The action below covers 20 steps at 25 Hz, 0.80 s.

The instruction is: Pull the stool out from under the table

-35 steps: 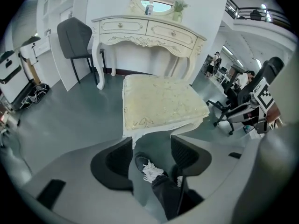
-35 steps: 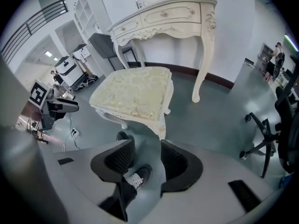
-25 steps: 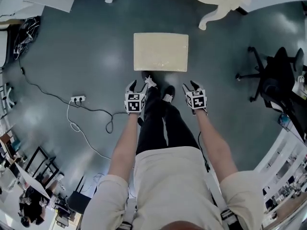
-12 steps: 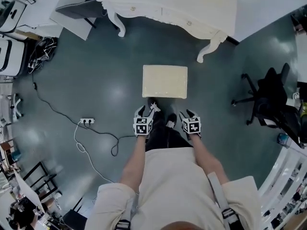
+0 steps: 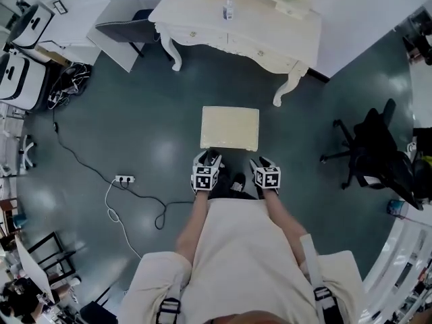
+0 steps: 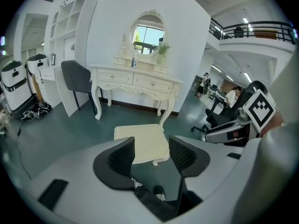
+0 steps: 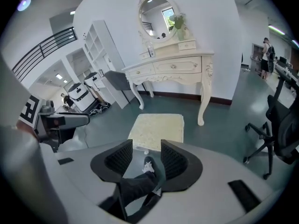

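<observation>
Looking down from the head view, we find the cream rectangular padded stool [image 5: 230, 128] standing on the open grey-green floor [image 5: 148, 127], apart from the cream carved-leg bench [image 5: 263, 29] and no longer beneath its top. It sits between the bench's front legs and our own feet. We judge the pull itself to be done, as bare floor shows all round the seat. The left claw [image 5: 208, 159] and the right claw [image 5: 263, 162] hang side by side at the stool's near edge, raised off it and touching nothing. In the left gripper view the left claw's jaws stand moderately apart, having just been closing a little. Only the far-off stool and our shoe show through the gap, and nothing is gripped. In the right gripper view the right claw's jaws stand likewise apart and empty, with the seat and a trouser leg well below them. We see little left to do, beyond perhaps drawing the stool further from the bench if more room is wanted.
</observation>
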Tool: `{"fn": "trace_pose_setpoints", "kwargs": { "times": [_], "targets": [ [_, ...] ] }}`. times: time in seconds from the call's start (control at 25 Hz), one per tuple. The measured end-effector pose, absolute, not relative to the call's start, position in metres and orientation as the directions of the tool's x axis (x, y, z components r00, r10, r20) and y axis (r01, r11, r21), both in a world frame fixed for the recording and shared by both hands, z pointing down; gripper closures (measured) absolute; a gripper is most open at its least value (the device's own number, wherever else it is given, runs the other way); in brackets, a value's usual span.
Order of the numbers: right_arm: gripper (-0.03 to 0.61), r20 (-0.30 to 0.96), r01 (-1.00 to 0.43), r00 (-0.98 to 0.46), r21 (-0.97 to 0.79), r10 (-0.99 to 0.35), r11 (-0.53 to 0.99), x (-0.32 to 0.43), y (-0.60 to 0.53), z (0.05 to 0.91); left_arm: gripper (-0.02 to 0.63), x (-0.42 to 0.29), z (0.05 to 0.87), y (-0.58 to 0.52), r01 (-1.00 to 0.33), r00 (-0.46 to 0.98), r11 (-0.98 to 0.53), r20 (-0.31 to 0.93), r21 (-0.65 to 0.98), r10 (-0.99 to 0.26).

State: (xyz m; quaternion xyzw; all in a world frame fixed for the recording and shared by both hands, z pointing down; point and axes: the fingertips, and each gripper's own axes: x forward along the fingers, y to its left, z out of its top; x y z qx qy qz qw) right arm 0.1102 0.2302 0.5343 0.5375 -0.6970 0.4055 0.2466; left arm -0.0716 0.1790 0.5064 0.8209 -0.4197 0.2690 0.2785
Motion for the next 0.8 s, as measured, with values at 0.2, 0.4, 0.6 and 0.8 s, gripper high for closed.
{"fn": "trace_pose_setpoints", "kwargs": {
  "times": [0.2,0.4,0.6,0.8],
  "targets": [
    [0.365,0.765,-0.942,-0.326,-0.314,-0.555,0.121,0.115,0.235,0.523,0.376,-0.068,0.491,0.18,-0.844,0.491,-0.498,0.662,0.201,-0.566],
    [0.365,0.73,-0.934,-0.351,-0.321,-0.586,0.159,0.12,0.226,0.508,0.377,-0.072,0.469,0.168,-0.854,0.493,-0.475,0.617,0.21,-0.613],
    [0.365,0.695,-0.926,-0.371,-0.324,-0.616,0.192,0.122,0.212,0.498,0.377,-0.068,0.473,0.171,-0.853,0.492,-0.477,0.629,0.211,-0.602],
    [0.365,0.682,-0.922,-0.387,-0.307,-0.621,0.237,0.116,0.206,0.49,0.381,-0.064,0.476,0.169,-0.853,0.494,-0.472,0.634,0.221,-0.596]
  ]
}}
